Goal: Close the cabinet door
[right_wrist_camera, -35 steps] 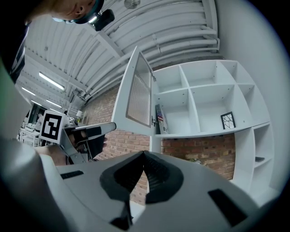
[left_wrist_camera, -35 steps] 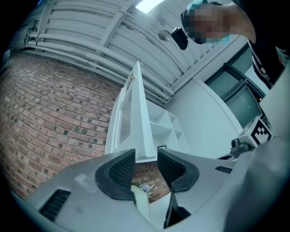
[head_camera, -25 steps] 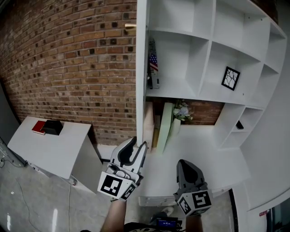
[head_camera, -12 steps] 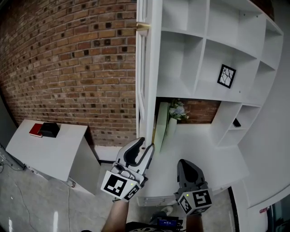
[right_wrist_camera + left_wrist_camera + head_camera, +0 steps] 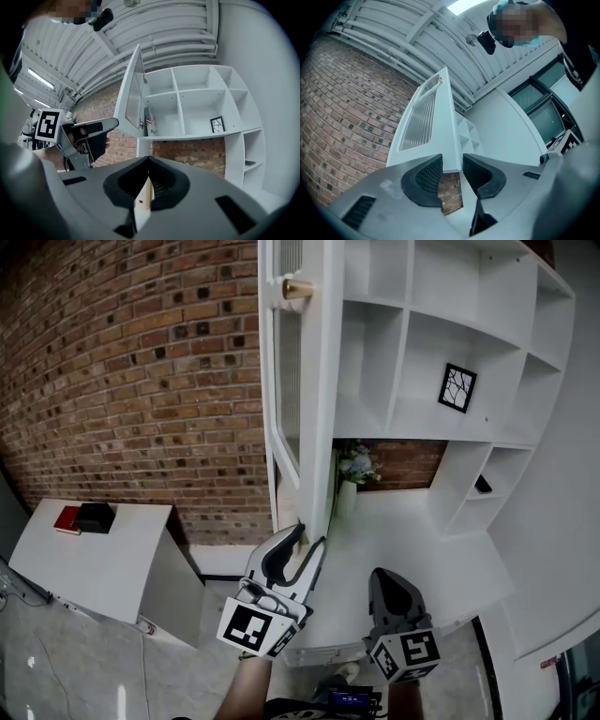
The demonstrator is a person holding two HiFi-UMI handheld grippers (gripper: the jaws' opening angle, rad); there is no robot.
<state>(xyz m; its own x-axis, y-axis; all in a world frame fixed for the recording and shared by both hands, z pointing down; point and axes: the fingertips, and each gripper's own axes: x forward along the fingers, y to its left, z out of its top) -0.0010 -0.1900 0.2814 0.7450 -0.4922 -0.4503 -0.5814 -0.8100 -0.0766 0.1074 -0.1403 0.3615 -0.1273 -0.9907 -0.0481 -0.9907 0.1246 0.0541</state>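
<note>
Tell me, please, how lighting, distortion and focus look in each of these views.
Head view: evenly lit and sharp, though the shelves bow at the edges. Left gripper view: heavy fisheye with dark corners, and the ceiling light blows out. Right gripper view: same dark rim; the shelves look crisp.

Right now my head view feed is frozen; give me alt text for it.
The white cabinet door, brass knob at top, stands open beside a brick wall, its lower corner between the jaws of the left gripper, which have just been opening. The right gripper sits lower right, above the counter under open shelves.
</note>
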